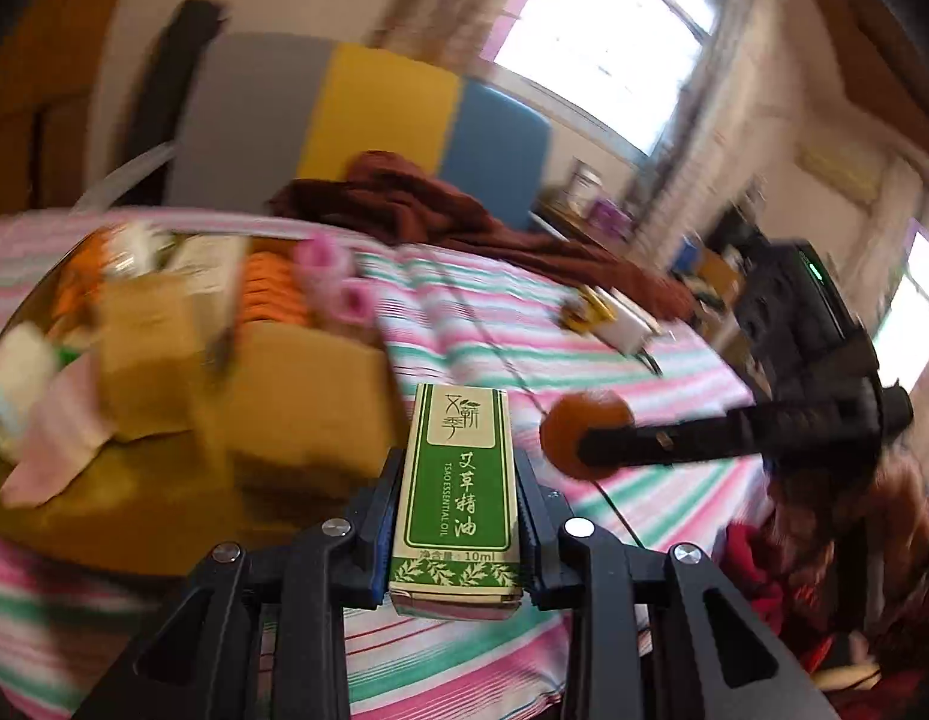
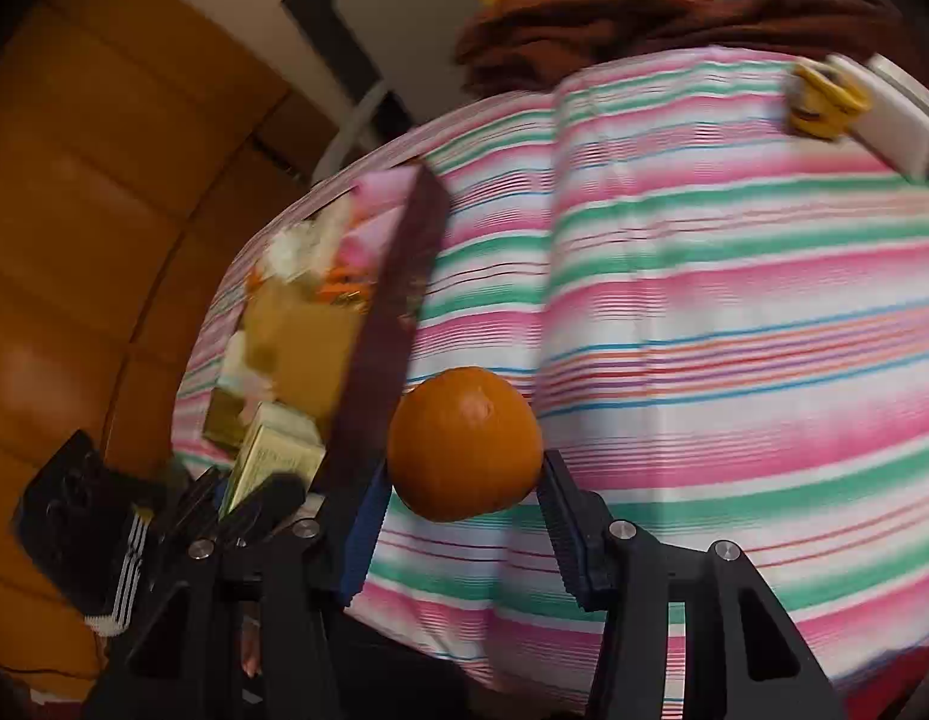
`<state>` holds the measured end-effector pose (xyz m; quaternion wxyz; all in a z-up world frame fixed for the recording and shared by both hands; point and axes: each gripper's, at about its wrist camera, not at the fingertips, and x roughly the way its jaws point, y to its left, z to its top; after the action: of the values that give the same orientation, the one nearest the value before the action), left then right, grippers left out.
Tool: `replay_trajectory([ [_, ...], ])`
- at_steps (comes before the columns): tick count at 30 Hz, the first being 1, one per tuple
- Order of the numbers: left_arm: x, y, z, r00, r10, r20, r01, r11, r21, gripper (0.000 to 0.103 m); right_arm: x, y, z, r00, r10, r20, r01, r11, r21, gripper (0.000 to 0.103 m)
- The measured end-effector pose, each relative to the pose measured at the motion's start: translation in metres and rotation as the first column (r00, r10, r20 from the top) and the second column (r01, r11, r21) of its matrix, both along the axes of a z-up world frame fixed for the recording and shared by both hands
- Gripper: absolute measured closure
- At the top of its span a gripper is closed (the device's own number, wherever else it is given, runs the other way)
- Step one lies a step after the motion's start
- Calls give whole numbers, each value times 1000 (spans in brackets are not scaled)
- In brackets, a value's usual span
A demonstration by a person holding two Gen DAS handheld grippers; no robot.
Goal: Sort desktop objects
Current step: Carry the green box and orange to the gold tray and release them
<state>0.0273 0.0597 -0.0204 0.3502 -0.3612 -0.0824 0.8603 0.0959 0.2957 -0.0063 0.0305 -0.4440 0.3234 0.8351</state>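
- The carrying step is in hand: the left tongs (image 1: pixel 458 516) are clamped on a green essential oil box (image 1: pixel 454 492), and the right tongs (image 2: pixel 464 510) on an orange (image 2: pixel 464 444), both above the striped cloth (image 2: pixel 734 300).
- Next, I judge, each needs lowering into the cardboard box (image 1: pixel 296 396) at the left, where a free spot must be found.
- Blur smears the box's contents; which compartment is free is unclear.

The left claw (image 1: pixel 458 516), at the lower centre of its frame, was clamped on a small green box (image 1: pixel 455 492), while the right claw (image 2: pixel 464 492), low in its frame, gripped an orange (image 2: pixel 464 444).
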Motion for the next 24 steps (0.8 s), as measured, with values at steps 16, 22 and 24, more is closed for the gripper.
replay_trajectory([
  [16,-69,-101,-38,968,241,75,-216,944,-248,72,-60,-65,32,994,107,-36,-96,967,236,43],
  [22,-61,-94,-37,967,246,63,-229,951,-207,70,-17,-1,3,994,-88,61,66,952,299,26],
  [24,-59,-92,-37,966,252,51,-236,948,-215,71,-13,4,-14,994,-69,85,46,969,244,26],
])
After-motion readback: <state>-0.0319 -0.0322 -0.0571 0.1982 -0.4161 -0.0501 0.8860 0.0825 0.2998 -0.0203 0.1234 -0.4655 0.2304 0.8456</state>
